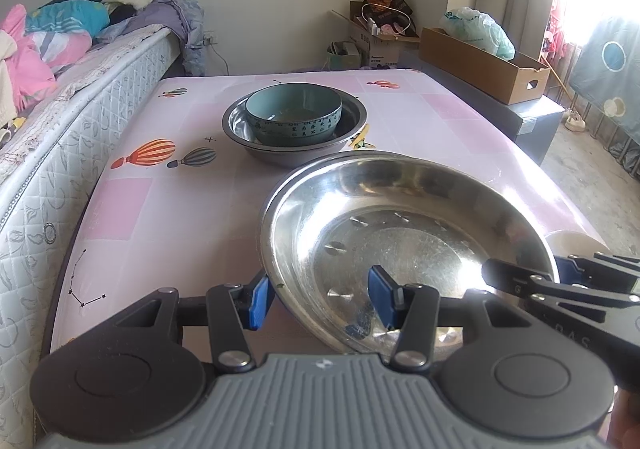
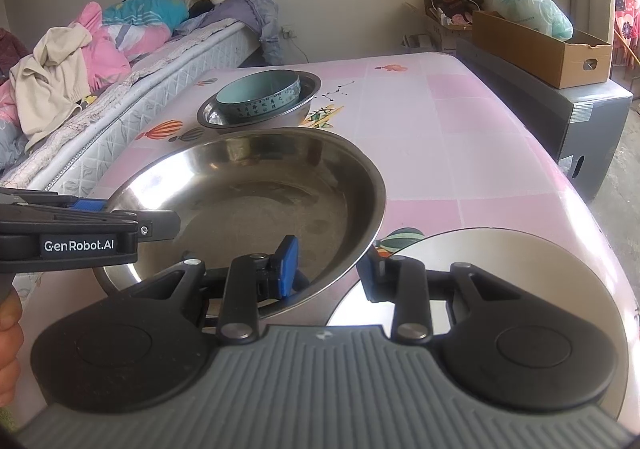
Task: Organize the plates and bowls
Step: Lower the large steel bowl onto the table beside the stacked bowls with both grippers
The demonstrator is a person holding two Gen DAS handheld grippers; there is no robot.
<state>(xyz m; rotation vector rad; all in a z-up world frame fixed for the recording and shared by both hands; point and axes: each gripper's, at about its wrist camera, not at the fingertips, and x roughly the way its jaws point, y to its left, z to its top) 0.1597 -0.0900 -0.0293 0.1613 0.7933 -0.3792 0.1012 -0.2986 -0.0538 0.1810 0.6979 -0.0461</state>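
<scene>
A wide shallow steel dish [image 1: 400, 217] hangs tilted just over the pink table, held from both sides. My left gripper [image 1: 322, 289] straddles its near-left rim, one blue pad outside and one inside, shut on it. My right gripper [image 2: 330, 265] clamps the dish [image 2: 248, 185] at its near-right rim, one pad inside and one under the edge. Each gripper shows in the other's view, at the dish's rim. Farther back a blue-green ceramic bowl [image 1: 294, 115] sits inside a grey steel basin [image 1: 352, 117]. A pale round plate [image 2: 500, 261] lies under my right gripper.
The table [image 2: 460, 137] wears a pink balloon-print cover. A bed with heaped bedding [image 1: 60, 61] runs along its left side. A dark cabinet with a cardboard box [image 2: 560, 49] stands at the right. A hand [image 2: 8, 333] shows at the left edge.
</scene>
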